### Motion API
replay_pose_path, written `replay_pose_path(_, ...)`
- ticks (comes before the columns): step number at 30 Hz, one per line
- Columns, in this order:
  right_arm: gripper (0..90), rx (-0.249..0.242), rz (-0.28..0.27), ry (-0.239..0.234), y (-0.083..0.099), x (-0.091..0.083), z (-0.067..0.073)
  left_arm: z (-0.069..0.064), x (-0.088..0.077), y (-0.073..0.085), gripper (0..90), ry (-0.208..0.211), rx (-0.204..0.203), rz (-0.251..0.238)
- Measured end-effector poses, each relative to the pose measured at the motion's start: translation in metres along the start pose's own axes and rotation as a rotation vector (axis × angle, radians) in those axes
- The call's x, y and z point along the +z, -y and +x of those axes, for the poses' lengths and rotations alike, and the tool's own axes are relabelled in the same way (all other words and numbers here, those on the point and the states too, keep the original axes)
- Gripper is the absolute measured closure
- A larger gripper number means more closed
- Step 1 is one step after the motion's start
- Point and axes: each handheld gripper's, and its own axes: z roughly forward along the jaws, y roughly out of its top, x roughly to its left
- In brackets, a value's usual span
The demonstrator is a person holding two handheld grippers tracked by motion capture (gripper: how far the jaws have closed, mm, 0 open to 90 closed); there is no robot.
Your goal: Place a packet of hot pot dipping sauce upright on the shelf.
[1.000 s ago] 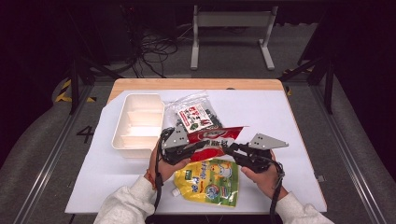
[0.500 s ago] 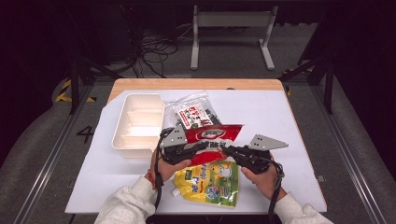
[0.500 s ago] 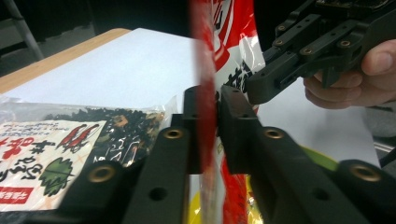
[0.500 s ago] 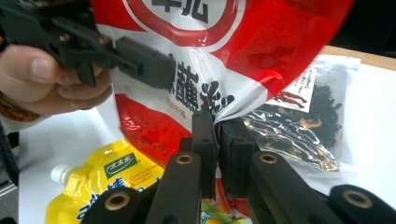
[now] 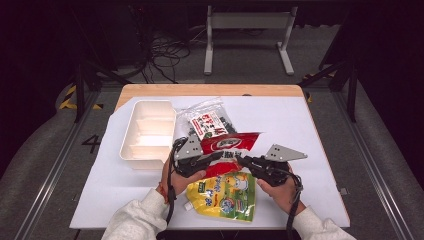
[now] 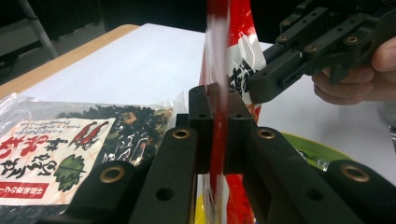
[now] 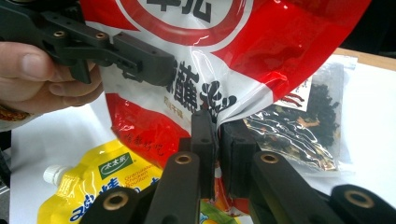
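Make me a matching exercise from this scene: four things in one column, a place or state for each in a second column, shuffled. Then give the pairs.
Things:
1. red bag
2. yellow spouted pouch
3. white tray
4. clear bag of dark dried bits

Places or states:
A. lying flat at the near edge of the table, between the person's forearms
B. empty, at the left of the table
C. clamped by both the left hand-held gripper and the right hand-held gripper
D. lying just right of the tray, behind the red bag

Pairs: 1-C, 2-A, 3-B, 4-D
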Motion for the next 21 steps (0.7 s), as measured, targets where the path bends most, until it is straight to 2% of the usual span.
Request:
replay_pose_path(2,81.9,-0.015,0.001,0.009,-0.001,0.0,0.002,0.002,-0.002,-0.001,86.0,0.021,0.003,0.005)
replay_pose_path(4,74.4,-0.027,0.003,0.012,-0.001,0.0,0.003,0.003,-0.004,-0.001,86.2,0.012,0.006,-0.009)
replay_pose_path(6,62.3,-0.029,0.006,0.026,-0.002,-0.001,0.003,0.005,-0.007,-0.001,86.3,0.003,0.006,-0.023)
replay_pose_path(8,57.6,-0.031,0.012,0.048,-0.001,-0.004,0.001,0.006,-0.013,-0.003,86.3,-0.001,0.013,-0.04)
replay_pose_path(9,55.8,-0.027,0.02,0.049,0.0,-0.007,-0.001,0.006,-0.014,-0.004,86.4,0.003,0.01,-0.046)
replay_pose_path(12,57.8,-0.006,0.008,0.038,0.001,-0.01,-0.006,0.006,-0.016,-0.004,86.4,0.002,0.012,-0.055)
replay_pose_path(14,50.5,0.032,0.003,0.028,-0.001,-0.012,-0.01,0.007,-0.017,-0.006,86.4,-0.012,0.017,-0.053)
replay_pose_path(18,42.4,0.007,0.034,0.049,0.002,-0.019,-0.011,0.013,-0.034,-0.01,86.4,-0.042,0.015,-0.088)
replay_pose_path(19,41.5,-0.011,0.045,0.06,0.003,-0.023,-0.011,0.015,-0.038,-0.01,86.4,-0.047,0.004,-0.098)
replay_pose_path(20,41.5,-0.011,0.045,0.06,0.003,-0.023,-0.011,0.015,-0.038,-0.01,86.4,-0.047,0.004,-0.098)
replay_pose_path(21,41.3,-0.034,0.054,0.069,0.005,-0.026,-0.013,0.019,-0.045,-0.011,86.4,-0.064,0.011,-0.108)
